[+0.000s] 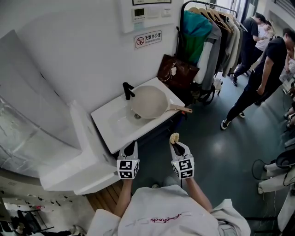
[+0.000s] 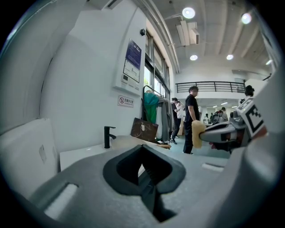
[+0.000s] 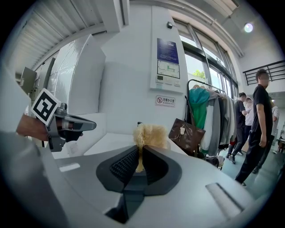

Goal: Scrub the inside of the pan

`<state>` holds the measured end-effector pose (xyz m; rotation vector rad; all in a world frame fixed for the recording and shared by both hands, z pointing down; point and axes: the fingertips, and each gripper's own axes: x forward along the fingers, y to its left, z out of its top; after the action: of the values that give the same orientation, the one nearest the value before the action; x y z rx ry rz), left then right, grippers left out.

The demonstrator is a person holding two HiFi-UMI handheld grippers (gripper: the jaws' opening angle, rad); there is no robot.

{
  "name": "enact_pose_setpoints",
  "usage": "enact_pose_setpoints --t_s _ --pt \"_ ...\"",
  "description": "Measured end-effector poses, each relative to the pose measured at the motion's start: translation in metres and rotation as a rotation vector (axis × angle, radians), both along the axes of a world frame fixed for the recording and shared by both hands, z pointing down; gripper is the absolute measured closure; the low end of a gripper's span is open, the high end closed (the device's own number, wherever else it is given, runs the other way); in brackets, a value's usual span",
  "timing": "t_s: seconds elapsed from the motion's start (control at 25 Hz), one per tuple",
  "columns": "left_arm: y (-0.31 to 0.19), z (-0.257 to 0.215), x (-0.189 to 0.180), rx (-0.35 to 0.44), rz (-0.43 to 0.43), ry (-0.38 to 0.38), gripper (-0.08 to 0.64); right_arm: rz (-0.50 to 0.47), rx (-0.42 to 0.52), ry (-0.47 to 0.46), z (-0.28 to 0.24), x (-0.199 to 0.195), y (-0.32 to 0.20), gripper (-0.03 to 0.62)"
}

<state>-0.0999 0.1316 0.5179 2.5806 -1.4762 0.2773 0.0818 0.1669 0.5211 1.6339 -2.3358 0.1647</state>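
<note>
right gripper [image 3: 139, 159] clenched on scrub pad [image 3: 150, 135]; left gripper [image 1: 130, 148] clenched, empty. pan [image 1: 148, 102], ahead of both, rests unheld across sink [image 1: 109, 118]; scrubbing may skid it.

You're working in bright, even light: round ceiling lights [image 2: 189, 12] glare overhead and daylight comes through the windows [image 3: 202, 67]. Both gripper views bend strongly, blacken at the corners, and blur whatever sits closest.
</note>
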Motion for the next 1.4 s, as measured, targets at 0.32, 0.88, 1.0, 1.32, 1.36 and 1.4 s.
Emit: enact_pose_setpoints --t_s 0.32,0.88,1.0,1.32,1.36,1.4 --pt "-0.004 0.008 0.004 -0.015 0.021 -0.008 0.56 0.027 -0.006 -0.011 0.005 0.005 -0.004 0.557" --pt "-0.043 0.018 0.0 -0.028 -0.004 -0.009 0.56 -0.015 -0.015 -0.002 0.014 -0.006 -0.047 0.557" --pt "-0.061 0.017 0.005 -0.021 0.002 -0.012 0.56 -0.009 -0.01 -0.001 0.014 0.001 -0.064 0.557" --pt "-0.121 0.015 0.021 -0.016 0.006 -0.017 0.56 -0.02 -0.008 0.0 0.013 0.014 -0.125 0.557" --pt "-0.129 0.015 0.023 -0.019 0.004 -0.018 0.56 -0.024 -0.009 0.0 0.013 0.015 -0.134 0.557" --pt "-0.137 0.015 0.025 -0.021 0.002 -0.019 0.56 -0.029 -0.011 -0.001 0.013 0.016 -0.142 0.557"
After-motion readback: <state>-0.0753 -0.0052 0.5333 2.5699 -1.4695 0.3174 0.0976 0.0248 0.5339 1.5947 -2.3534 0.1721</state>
